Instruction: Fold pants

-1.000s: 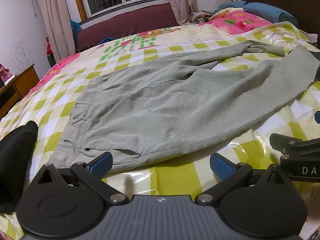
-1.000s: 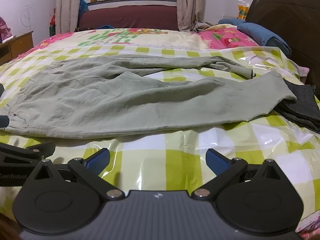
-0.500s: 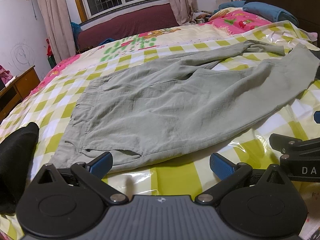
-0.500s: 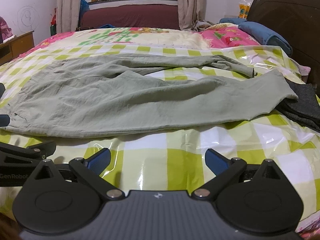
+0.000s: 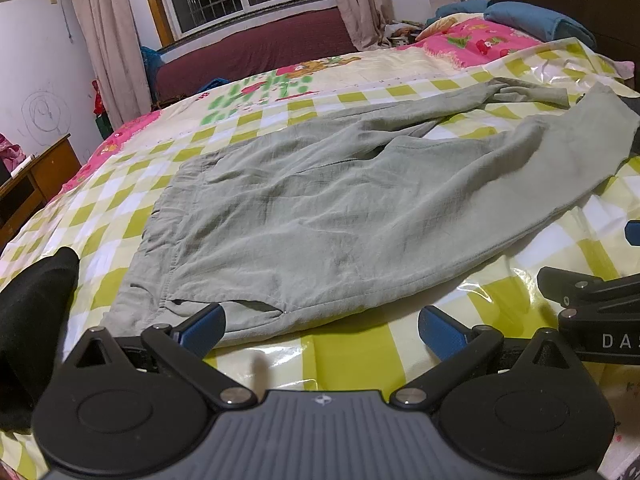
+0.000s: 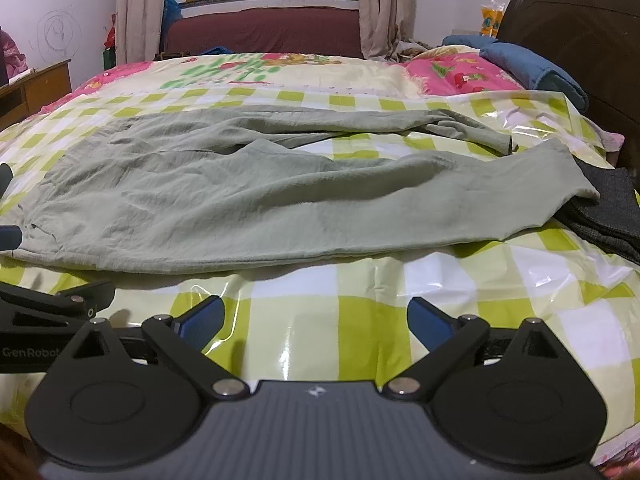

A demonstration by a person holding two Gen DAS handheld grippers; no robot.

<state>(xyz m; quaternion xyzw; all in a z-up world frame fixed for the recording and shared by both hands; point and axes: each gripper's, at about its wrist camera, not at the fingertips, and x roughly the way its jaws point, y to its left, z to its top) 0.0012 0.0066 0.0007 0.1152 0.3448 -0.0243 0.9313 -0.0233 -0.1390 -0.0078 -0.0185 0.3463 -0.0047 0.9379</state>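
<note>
**Green pants spread flat, both claws empty**

Pale green pants point(image 5: 340, 216) are seen laid out across a glossy checked plastic sheet point(image 5: 352, 356) of yellow-green and white, which covers a bed. The waistband lies toward the left, close to the left gripper point(image 5: 320, 326), and the two legs run off to the right; the near leg is spread wide, while the far leg is narrower and bunched at its hem. In the right wrist view the same pants point(image 6: 280, 200) are shown running from left to right, the near leg's cuff resting on a dark grey folded garment point(image 6: 608, 208) at the right edge.

The left gripper is held wide apart just short of the waistband corner, its left blue pad point(image 5: 200, 326) lying at the fabric's edge (whether it touches cannot be told from this angle). Nothing is gripped. The right gripper point(image 6: 316, 318) is likewise spread wide, over bare checked sheet, near the pants' front edge but apart from it.

A black cloth point(image 5: 36, 320) is seen at the left of the sheet. Farther back, a pink floral bedspread point(image 6: 460, 74) and a blue folded blanket point(image 6: 532, 70) lie by a dark wooden headboard point(image 6: 576, 32). No containers can be made out apart from a small yellow packet point(image 6: 490, 20) near the headboard, its contents not discernible.
</note>
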